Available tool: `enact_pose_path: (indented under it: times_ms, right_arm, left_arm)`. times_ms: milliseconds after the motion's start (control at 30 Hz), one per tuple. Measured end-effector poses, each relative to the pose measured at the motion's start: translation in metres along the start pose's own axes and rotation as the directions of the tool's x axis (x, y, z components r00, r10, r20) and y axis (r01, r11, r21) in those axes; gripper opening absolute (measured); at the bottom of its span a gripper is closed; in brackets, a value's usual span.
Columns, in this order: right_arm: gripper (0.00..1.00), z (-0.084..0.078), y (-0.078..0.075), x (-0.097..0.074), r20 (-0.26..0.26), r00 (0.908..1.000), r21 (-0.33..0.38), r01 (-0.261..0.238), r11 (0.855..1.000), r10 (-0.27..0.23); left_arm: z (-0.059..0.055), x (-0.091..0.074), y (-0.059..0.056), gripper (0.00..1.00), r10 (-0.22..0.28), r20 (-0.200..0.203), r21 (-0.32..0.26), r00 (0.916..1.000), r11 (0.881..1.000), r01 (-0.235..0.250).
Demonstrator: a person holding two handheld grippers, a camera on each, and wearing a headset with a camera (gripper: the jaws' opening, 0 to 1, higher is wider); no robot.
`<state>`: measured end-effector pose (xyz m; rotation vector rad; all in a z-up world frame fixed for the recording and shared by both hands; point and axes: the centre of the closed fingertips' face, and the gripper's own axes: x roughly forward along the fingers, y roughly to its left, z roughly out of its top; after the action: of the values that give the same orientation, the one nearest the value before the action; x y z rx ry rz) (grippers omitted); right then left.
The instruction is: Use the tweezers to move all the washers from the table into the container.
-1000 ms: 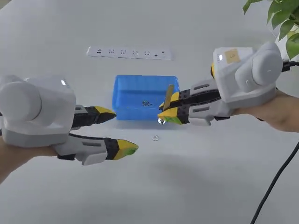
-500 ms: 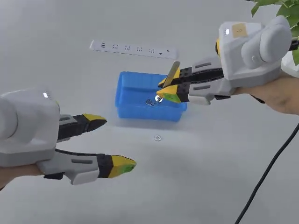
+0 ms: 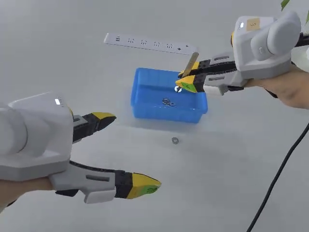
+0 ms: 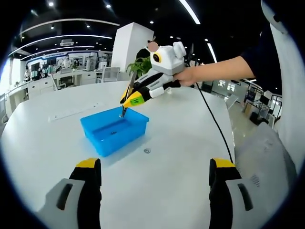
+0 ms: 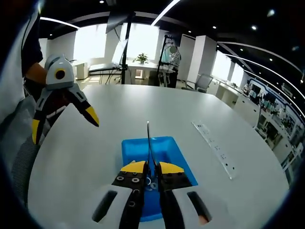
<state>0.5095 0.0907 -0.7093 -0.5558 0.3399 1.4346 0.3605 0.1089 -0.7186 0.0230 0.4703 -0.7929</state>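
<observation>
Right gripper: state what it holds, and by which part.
The right gripper clamps slim metal tweezers around their middle, jaws shut; a small metal washer sits at their tips.

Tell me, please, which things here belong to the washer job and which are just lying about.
Job: tweezers, in the right gripper; washer at their tip; loose washer on the table; blue container, washers inside.
Lying about: power strip; black cable; left gripper, open and idle.
</observation>
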Motion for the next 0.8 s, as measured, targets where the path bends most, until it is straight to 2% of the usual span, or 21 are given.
enact_pose_path:
  times_ms: [100,233,400,567,700,800]
  right_arm:
    - [0.1,-0.007,-0.001,0.008,-0.011,0.9999,0.007,-0.007,1.0,0.007]
    - [0.1,-0.018,-0.002,0.015,-0.032,0.9994,0.016,-0.013,1.0,0.014]
    - [0.1,-0.025,0.001,0.023,-0.056,0.9979,0.015,-0.033,0.999,0.033]
    - [0.1,-0.03,0.005,0.028,-0.068,0.9962,0.018,-0.053,0.998,0.054]
    - [0.1,-0.034,0.005,0.03,-0.078,0.9953,0.024,-0.055,0.998,0.057]
    - [0.1,-0.035,0.005,0.031,-0.081,0.9951,0.027,-0.054,0.998,0.056]
  left_arm:
    - [-0.003,-0.002,0.003,0.99,0.012,0.0,-0.024,0.9999,1.0,-0.012]
    - [-0.012,-0.006,0.006,0.99,0.031,-0.022,-0.029,0.9993,0.999,-0.031]
    - [-0.011,-0.009,0.003,0.99,0.041,0.01,-0.069,0.9991,0.997,-0.04]
    - [-0.012,-0.011,0.002,0.99,0.053,0.007,-0.074,0.9986,0.996,-0.052]
    - [-0.009,-0.016,0.0,0.99,0.06,0.035,-0.097,0.9976,0.994,-0.056]
    - [-0.014,-0.018,0.001,0.99,0.068,0.022,-0.095,0.9974,0.993,-0.066]
